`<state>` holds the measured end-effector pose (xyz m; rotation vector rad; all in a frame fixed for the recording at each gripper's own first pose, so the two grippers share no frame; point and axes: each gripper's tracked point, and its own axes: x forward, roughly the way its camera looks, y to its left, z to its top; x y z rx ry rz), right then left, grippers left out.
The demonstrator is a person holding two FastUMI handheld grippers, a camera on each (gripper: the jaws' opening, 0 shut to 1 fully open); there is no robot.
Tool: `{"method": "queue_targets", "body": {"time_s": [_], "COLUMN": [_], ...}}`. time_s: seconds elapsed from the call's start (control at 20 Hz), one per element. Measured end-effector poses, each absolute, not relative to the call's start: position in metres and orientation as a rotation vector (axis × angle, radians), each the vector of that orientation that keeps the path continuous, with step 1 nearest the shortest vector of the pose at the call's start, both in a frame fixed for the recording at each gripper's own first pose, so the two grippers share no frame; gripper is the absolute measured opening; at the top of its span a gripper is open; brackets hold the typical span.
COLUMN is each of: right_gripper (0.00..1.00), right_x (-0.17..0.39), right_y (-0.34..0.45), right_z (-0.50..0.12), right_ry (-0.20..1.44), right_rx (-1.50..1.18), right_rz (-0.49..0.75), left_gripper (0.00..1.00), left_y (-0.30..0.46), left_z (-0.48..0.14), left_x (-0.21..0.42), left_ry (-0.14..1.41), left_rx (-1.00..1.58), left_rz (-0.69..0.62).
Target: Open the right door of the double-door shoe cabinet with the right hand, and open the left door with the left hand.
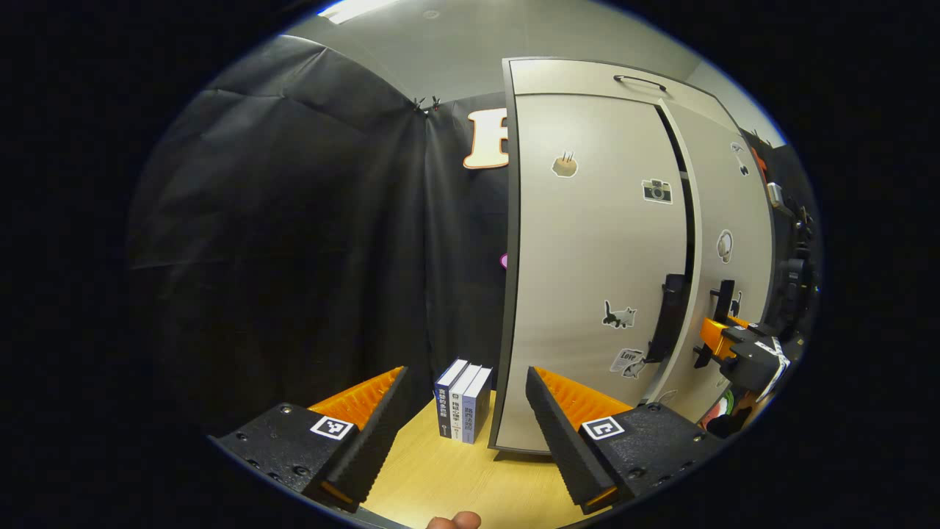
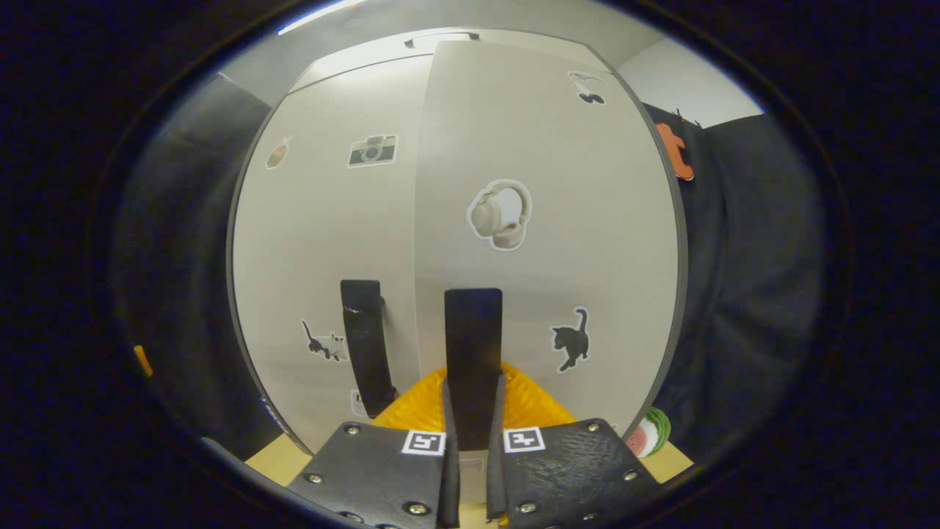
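My right gripper (image 2: 472, 448) is clamped on the right door's handle (image 2: 473, 345), a flat dark upright strip pinched between both fingers, and it sits level, pointing straight at the door. That right door (image 2: 558, 220) is smooth, pale and matte, dotted with stickers, and its near edge stands a little proud of the left door (image 2: 330, 228). The left door's handle (image 2: 365, 345), a matching dark strip, hangs just to the left of my fingers. My left gripper (image 1: 463, 426) is spread wide and grasps nothing, its ridged fingers held low over the pale wooden table (image 1: 455, 477). Ahead of it stand three upright books (image 1: 463, 400); the cabinet (image 1: 587, 257) rises to their right.
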<state>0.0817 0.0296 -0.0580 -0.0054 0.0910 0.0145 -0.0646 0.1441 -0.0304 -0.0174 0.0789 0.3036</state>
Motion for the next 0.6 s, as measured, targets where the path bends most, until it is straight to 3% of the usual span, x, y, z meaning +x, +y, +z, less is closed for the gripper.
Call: {"method": "queue_targets", "body": {"time_s": [0.6], "right_gripper": [0.15], "right_x": [0.043], "right_y": [0.012], "right_z": [-0.055], "right_ry": [0.112], "right_rx": [0.005], "right_rz": [0.097], "left_gripper": [0.97], "left_y": [0.111], "left_z": [-0.037], "left_x": [-0.076], "left_ry": [0.097], "left_rx": [-0.020], "left_rz": [0.213]}}
